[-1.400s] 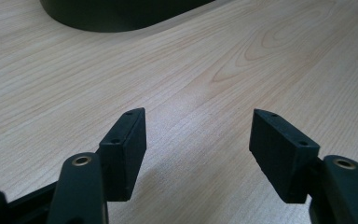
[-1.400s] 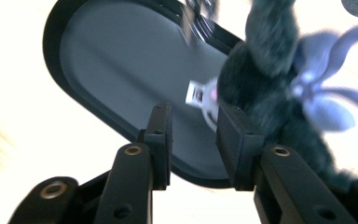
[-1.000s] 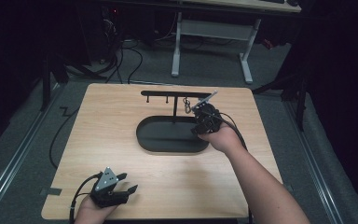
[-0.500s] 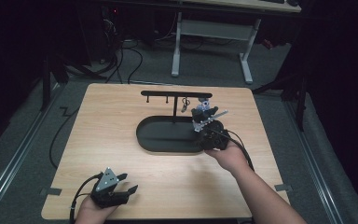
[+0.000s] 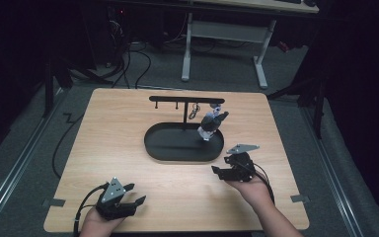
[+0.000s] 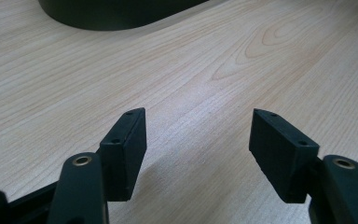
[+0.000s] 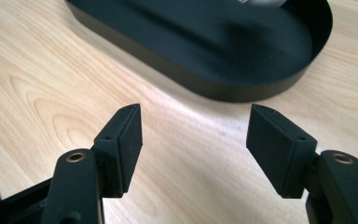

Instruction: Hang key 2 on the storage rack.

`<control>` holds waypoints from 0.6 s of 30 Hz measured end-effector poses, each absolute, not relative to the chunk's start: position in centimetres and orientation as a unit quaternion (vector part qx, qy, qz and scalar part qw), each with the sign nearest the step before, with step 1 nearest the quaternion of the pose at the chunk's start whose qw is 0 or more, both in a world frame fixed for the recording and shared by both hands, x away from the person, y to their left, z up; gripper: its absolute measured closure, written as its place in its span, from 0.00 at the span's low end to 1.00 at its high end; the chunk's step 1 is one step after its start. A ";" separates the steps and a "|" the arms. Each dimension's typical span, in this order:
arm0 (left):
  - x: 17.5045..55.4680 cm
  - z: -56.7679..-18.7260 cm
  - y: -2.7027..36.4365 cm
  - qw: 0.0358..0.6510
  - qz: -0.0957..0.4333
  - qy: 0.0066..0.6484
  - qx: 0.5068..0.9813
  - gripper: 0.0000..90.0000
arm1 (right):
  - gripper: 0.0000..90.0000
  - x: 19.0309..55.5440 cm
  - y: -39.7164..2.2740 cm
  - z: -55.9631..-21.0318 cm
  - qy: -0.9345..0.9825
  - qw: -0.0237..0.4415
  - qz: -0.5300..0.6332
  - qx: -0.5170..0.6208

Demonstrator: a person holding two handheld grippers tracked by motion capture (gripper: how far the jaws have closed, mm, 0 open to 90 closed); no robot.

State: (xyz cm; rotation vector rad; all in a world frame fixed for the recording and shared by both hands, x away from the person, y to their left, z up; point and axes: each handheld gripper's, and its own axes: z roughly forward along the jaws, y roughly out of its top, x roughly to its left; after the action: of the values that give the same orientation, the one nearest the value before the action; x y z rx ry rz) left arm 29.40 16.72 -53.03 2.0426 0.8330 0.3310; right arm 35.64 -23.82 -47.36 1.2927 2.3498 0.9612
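1. Dark floor with cables and a white-legged desk lies behind a light wooden table [image 5: 128, 148], seen from the high view.
2. On the table's middle stands a black oval tray [image 5: 168, 148] with a thin post and a crossbar [image 5: 185, 99] above it; small hooks hang from the bar.
3. A grey-and-white keychain figure [image 5: 211, 123] hangs from the right end of the crossbar, tilted, its lower end over the right part of the tray. Whether it touches the tray floor cannot be told.
4. A small dark ring [image 5: 194, 111] hangs from a hook just left of the figure.
5. The right gripper [image 5: 227, 170] sits low over the table just in front of the tray's right end, apart from the figure. Its jaws have just been opening and now stand wide, with nothing between them.
6. From the right gripper view, the right gripper's [image 7: 193, 126] jaws frame bare wood, and the tray's [image 7: 242, 88] near wall curves just beyond them.
7. The left gripper [image 5: 133, 200] rests near the table's front edge at the left, well apart from the tray, jaws spread with nothing held.
8. From the left gripper view, its jaws frame bare wood grain, and the tray's [image 6: 112, 14] dark rim shows at the top.
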 end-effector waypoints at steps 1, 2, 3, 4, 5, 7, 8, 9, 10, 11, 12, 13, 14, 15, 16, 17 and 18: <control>29.4 -53.0 16.7 0.439 0.134 0.335 0.823 0.41 | 0.40 35.3 -24.0 -47.7 0.815 0.147 0.338 0.448; 29.4 -53.1 16.7 0.439 0.133 0.335 0.823 0.41 | 0.39 34.8 -24.1 -48.0 0.813 0.145 0.341 0.448; 29.4 -53.1 16.7 0.438 0.134 0.335 0.823 0.41 | 0.39 34.4 -24.2 -48.4 0.813 0.149 0.346 0.445; 29.4 -53.1 16.7 0.438 0.134 0.336 0.823 0.41 | 0.38 33.9 -24.4 -48.8 0.811 0.151 0.349 0.444; 29.4 -53.1 16.7 0.438 0.135 0.336 0.823 0.41 | 0.37 33.3 -24.5 -49.2 0.809 0.153 0.354 0.443; 29.3 -53.0 16.6 0.439 0.135 0.335 0.823 0.41 | 0.35 32.3 -24.8 -49.8 0.805 0.161 0.366 0.438; 29.3 -53.0 16.6 0.439 0.137 0.335 0.822 0.41 | 0.34 31.8 -24.8 -50.1 0.801 0.164 0.373 0.438; 29.2 -53.0 16.6 0.441 0.138 0.335 0.821 0.41 | 0.33 31.3 -24.9 -50.4 0.799 0.167 0.380 0.436; 29.2 -52.9 16.6 0.443 0.137 0.333 0.821 0.41 | 0.31 30.8 -25.0 -50.7 0.796 0.169 0.384 0.436; 29.2 -52.9 16.6 0.444 0.137 0.332 0.821 0.41 | 0.30 30.4 -25.1 -51.1 0.796 0.171 0.385 0.435; 29.1 -52.8 16.6 0.446 0.137 0.331 0.820 0.41 | 0.28 30.0 -25.1 -51.4 0.793 0.174 0.389 0.435; 29.1 -52.8 16.6 0.446 0.138 0.331 0.820 0.41 | 0.27 29.5 -25.2 -51.7 0.787 0.182 0.394 0.438; 29.0 -52.8 16.6 0.447 0.138 0.331 0.820 0.41 | 0.28 29.2 -25.2 -52.0 0.784 0.189 0.397 0.438; 29.0 -52.8 16.6 0.448 0.136 0.333 0.818 0.41 | 0.28 28.7 -25.4 -52.2 0.781 0.193 0.401 0.439; 28.9 -52.8 16.5 0.449 0.136 0.335 0.817 0.41 | 0.26 28.4 -25.4 -52.1 0.782 0.186 0.398 0.441; 28.9 -52.8 16.4 0.450 0.135 0.335 0.817 0.41 | 0.24 28.2 -25.4 -52.0 0.783 0.190 0.399 0.438; 28.8 -52.8 16.3 0.450 0.137 0.335 0.817 0.41 | 0.25 28.1 -25.5 -51.9 0.783 0.198 0.399 0.433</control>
State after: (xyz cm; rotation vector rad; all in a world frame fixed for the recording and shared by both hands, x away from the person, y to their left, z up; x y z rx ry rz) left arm 28.81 16.34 -52.76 2.0193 0.8279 0.3396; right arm 28.09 -25.46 -51.94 1.2119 2.1918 1.1165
